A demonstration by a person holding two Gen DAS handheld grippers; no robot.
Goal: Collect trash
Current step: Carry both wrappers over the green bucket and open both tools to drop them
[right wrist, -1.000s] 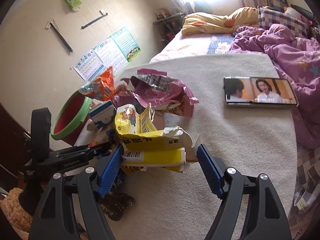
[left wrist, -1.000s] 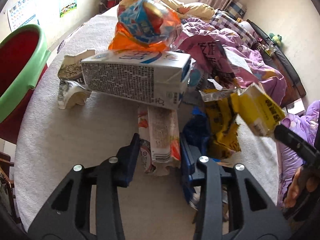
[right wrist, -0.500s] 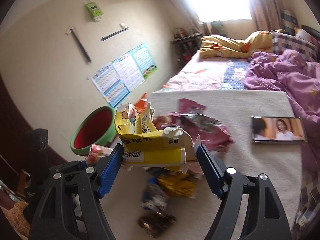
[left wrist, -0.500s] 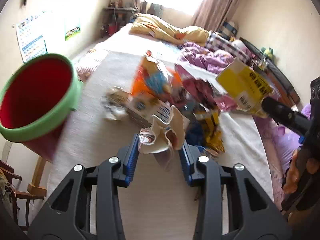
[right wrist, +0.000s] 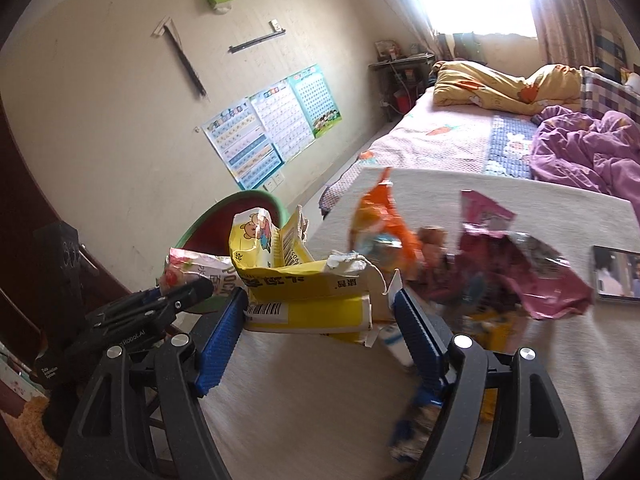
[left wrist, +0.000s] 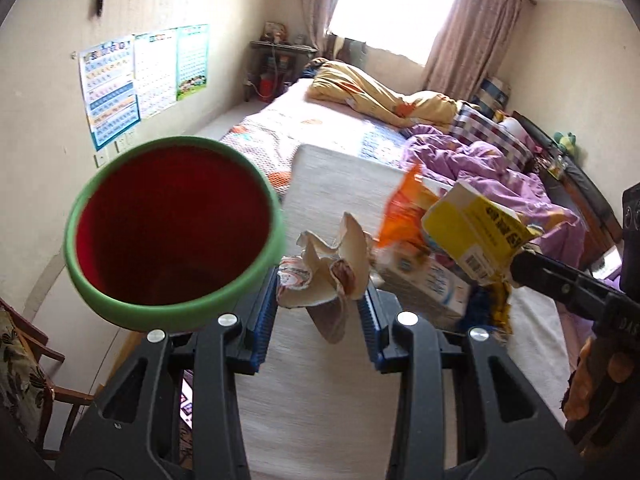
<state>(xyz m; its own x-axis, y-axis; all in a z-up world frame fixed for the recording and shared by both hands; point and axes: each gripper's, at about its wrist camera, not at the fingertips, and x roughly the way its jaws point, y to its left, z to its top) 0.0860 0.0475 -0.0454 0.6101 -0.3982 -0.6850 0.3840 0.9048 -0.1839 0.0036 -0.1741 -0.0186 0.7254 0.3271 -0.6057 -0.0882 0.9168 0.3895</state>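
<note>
My left gripper (left wrist: 318,312) is shut on a crumpled white snack wrapper (left wrist: 332,264) and holds it up in the air just right of a red bin with a green rim (left wrist: 172,228). My right gripper (right wrist: 320,320) is shut on a torn yellow carton (right wrist: 304,292), also raised; the carton shows in the left wrist view (left wrist: 472,236) too. The bin (right wrist: 240,224) lies behind the carton in the right wrist view. The left gripper with its wrapper (right wrist: 192,276) shows at the left there.
More trash lies on the grey-white blanket (left wrist: 320,380): an orange bag (right wrist: 384,224), a white and blue carton (left wrist: 424,284), a pink wrapper (right wrist: 516,276). A phone (right wrist: 616,276) plays at the right. A wooden chair (left wrist: 28,356) stands left of the bed.
My left gripper closed on the white wrapper, lifted it off the blanket and swung left toward the bin. My right gripper rose with the yellow carton and turned toward the bin.
</note>
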